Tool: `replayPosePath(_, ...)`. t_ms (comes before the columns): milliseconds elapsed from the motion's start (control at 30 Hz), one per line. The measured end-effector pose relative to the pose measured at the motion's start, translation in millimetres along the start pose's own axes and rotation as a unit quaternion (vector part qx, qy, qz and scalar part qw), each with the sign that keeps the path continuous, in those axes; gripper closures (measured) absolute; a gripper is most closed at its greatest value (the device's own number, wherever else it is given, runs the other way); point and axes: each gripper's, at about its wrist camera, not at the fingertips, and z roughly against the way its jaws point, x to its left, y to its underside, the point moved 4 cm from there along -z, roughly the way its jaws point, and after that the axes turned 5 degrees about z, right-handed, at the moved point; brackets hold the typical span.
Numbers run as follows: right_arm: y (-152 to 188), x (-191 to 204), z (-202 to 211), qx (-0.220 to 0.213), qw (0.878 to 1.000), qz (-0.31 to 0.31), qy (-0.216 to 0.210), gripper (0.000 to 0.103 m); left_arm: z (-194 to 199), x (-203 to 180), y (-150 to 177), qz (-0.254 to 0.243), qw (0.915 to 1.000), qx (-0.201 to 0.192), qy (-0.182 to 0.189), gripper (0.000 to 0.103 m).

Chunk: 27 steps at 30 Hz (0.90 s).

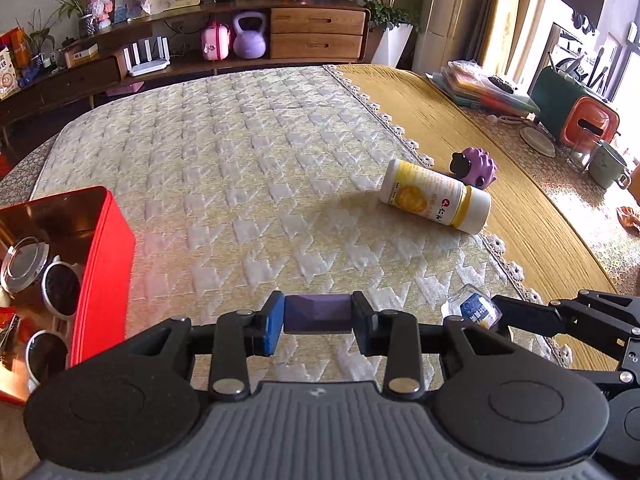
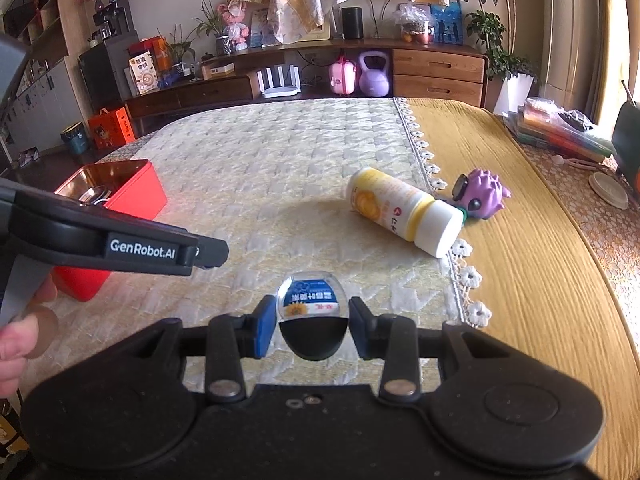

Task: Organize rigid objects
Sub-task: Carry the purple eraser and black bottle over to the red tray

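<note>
My left gripper (image 1: 318,316) is shut on a small dark purple block (image 1: 318,314), held above the quilted mat. My right gripper (image 2: 312,326) is shut on a small clear bottle with a blue label and black cap (image 2: 310,308); that same bottle (image 1: 474,310) shows at the lower right of the left wrist view. A white and yellow bottle (image 1: 434,196) (image 2: 404,212) lies on its side near the mat's lace edge. Just behind it sits a purple hedgehog toy (image 1: 476,168) (image 2: 482,194). A red box (image 1: 102,272) (image 2: 132,196) stands open at the left, with round tins inside.
The quilted mat (image 1: 240,168) covers a table with a yellow cloth (image 1: 460,128) to its right. Stacked folders (image 1: 484,88), a green and orange bag (image 1: 576,112) and a mug (image 1: 608,164) stand at the far right. A wooden sideboard (image 1: 316,32) runs behind.
</note>
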Motion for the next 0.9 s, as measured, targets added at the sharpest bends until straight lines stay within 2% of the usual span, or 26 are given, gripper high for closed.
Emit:
replayPosePath(300,-14,36,14,-0.003,1.0,0.018,-0.014,0.065,30,36,10,0.018,0.9998,-0.01,-0.005,0.068)
replayPosePath(533,-26,68,19,-0.003,0.999,0.029,-0.041,0.065,52,69,17,0.041,0.9989,-0.023,-0.009,0.068)
replayPosePath(900,-52,129,14,-0.01,0.993,0.092,-0.071,0.065,80,131,25,0.069,0.9962,-0.039,-0.037,0.068)
